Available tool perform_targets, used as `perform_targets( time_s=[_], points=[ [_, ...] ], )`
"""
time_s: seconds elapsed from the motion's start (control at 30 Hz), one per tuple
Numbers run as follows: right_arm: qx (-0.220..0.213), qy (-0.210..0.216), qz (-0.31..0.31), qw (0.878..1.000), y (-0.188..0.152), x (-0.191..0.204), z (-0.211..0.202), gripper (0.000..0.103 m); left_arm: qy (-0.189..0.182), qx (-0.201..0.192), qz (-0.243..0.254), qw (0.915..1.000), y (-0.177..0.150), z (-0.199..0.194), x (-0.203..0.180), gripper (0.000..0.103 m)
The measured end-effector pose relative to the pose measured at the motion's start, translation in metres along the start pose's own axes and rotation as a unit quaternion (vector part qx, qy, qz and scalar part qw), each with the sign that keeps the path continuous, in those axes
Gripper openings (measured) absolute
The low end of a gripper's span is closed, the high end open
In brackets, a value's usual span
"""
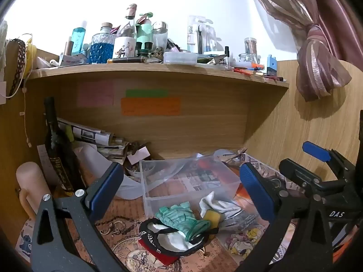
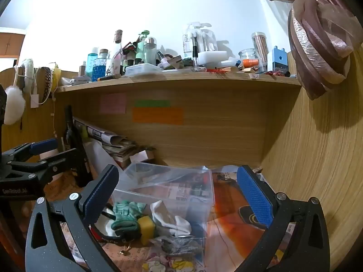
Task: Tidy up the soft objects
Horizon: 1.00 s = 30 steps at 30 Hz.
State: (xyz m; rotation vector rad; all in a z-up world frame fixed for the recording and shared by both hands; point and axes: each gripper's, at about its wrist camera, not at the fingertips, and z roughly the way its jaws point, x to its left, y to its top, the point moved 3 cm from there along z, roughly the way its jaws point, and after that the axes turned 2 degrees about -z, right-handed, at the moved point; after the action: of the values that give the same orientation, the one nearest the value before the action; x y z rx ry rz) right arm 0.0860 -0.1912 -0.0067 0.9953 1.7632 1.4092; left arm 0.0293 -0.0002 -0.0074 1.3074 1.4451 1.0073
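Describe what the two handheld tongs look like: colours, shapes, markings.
Both tongs match: the left tongs and right tongs have black speckled scissor-like arms with triangular cut-outs, silver round pivot screws, and long blue textured pads on the fingers. White lettering shows on the bodies: "DAS" on the right one seen from the left wrist, and blurry small print on the left one. No cables or sleeves show.
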Motion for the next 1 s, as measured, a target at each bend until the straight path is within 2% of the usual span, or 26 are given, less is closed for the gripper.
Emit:
perform_targets(
  time_s=[0.3,0.37,1.0],
  points=[
    [0.001,0.000,0.004,1.000,-0.001,0.000,0.001,0.103,-0.008,0.011,-0.002,0.9999,0.006,0.018,0.016,0.103],
    [0.002,0.000,0.005,1.000,-0.002,0.000,0.002,0.103,-0.011,-0.008,0.013,0.9998,0.001,-0.001,-0.005,0.103],
    [0.003,0.001,0.006,1.000,-0.003,0.002,0.001,0.103,-0.010,-0.010,0.022,0.9997,0.000,0.000,-0.008,0.103]
  ],
)
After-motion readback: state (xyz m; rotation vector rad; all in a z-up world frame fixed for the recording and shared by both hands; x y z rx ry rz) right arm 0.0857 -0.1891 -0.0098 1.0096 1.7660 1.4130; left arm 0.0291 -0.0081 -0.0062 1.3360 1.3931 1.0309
